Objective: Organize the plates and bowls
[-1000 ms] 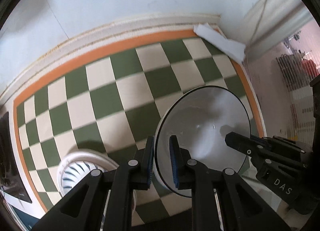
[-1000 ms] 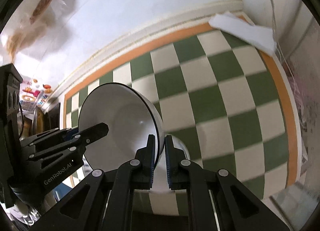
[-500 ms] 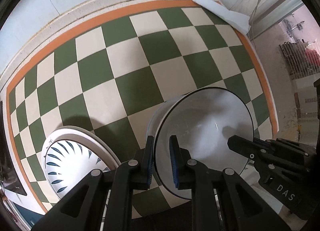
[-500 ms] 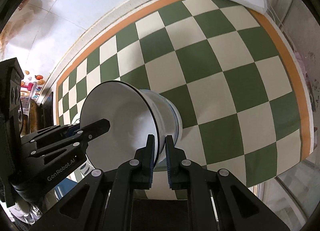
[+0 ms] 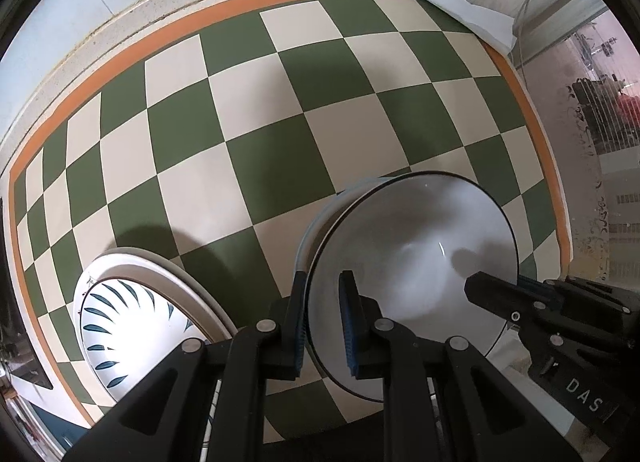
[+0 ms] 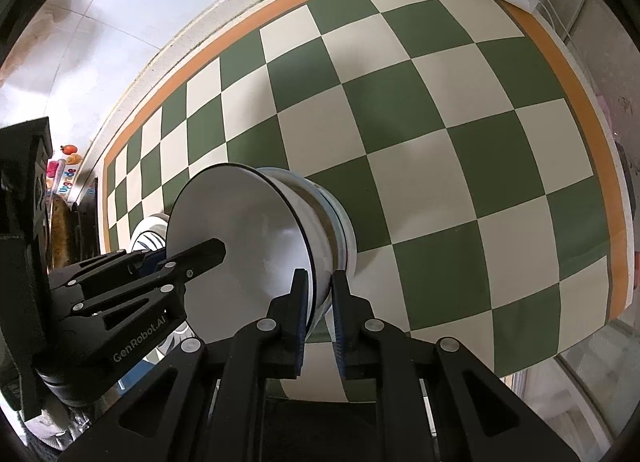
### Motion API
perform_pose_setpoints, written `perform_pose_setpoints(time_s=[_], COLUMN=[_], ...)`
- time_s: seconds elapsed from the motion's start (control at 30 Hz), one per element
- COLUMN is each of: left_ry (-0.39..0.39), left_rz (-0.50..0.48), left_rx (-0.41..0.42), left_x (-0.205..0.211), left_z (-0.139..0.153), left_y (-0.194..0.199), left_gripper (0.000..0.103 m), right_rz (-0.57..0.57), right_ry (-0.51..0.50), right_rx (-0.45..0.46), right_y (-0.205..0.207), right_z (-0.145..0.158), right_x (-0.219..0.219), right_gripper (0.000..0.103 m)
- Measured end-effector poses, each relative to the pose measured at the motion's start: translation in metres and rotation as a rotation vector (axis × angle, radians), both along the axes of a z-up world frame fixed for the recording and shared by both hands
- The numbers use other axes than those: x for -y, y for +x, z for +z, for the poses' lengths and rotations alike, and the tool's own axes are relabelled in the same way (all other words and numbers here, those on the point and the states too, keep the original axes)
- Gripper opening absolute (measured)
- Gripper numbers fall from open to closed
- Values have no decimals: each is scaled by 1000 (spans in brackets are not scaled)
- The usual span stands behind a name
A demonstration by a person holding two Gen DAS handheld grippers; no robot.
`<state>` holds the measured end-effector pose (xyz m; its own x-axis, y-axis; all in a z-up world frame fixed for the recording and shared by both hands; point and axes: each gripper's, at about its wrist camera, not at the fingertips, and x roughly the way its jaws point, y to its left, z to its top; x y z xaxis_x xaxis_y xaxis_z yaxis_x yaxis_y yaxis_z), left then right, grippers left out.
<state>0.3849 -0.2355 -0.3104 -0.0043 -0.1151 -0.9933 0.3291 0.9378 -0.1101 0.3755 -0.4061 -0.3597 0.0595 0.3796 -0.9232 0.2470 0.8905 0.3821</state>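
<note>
Gripping the white bowl [image 5: 412, 262] by its dark rim with the left claw [image 5: 322, 318], narrowed so that one pad sits inside the wall and one outside. Gripping the same bowl on the opposite side of the rim with the right claw [image 6: 320, 298], also narrowed onto the wall. So, held between both claws, tilted, with the open mouth turned toward the left claw and the base pointing away, over the checked bench [image 5: 280, 142].

Just beyond the right claw, behind the held bowl: a second bowl [image 6: 344, 230] with a pale blue edge, and what looks like a metallic band between the two. Probably nested together as a stack, but impossible to tell from here whether fully seated or only partly pushed in.

To the left of the left claw, near and low: a leaf-patterned plate [image 5: 132, 314] lying flat on another pale plate. Far ahead of both claws, at the corner of the bench: a folded white cloth [image 5: 452, 10].

Judged from this: plates seemingly already piled, bowls gathered into one stack. Left to do, most likely: setting the bowl stack down upright on the bench, perhaps beside the plates, and opening both claws.
</note>
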Motion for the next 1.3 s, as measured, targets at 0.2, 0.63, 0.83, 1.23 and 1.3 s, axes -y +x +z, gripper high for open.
perform_pose_setpoints(time_s=[0.2, 0.63, 0.83, 1.23, 1.3], left_ry=[-4, 7, 5, -54, -74], left_rz=[7, 1, -21, -62, -68], left_rx=[-9, -5, 57, 213, 224], left_x=[0, -5, -8, -32, -35], left_z=[0, 8, 33, 118, 126], left_y=[4, 6, -5, -49, -56], left_gripper=[14, 15, 15, 31, 44], right_rz=[-20, -12, -11, -25, -23], right_ry=[20, 21, -25, -84, -113], right_rx=[-11, 8, 66, 192, 214], right_y=[3, 2, -10, -69, -78], right_z=[-3, 4, 30, 110, 122], right_x=[4, 3, 0, -12, -14], right_gripper=[16, 16, 17, 57, 68])
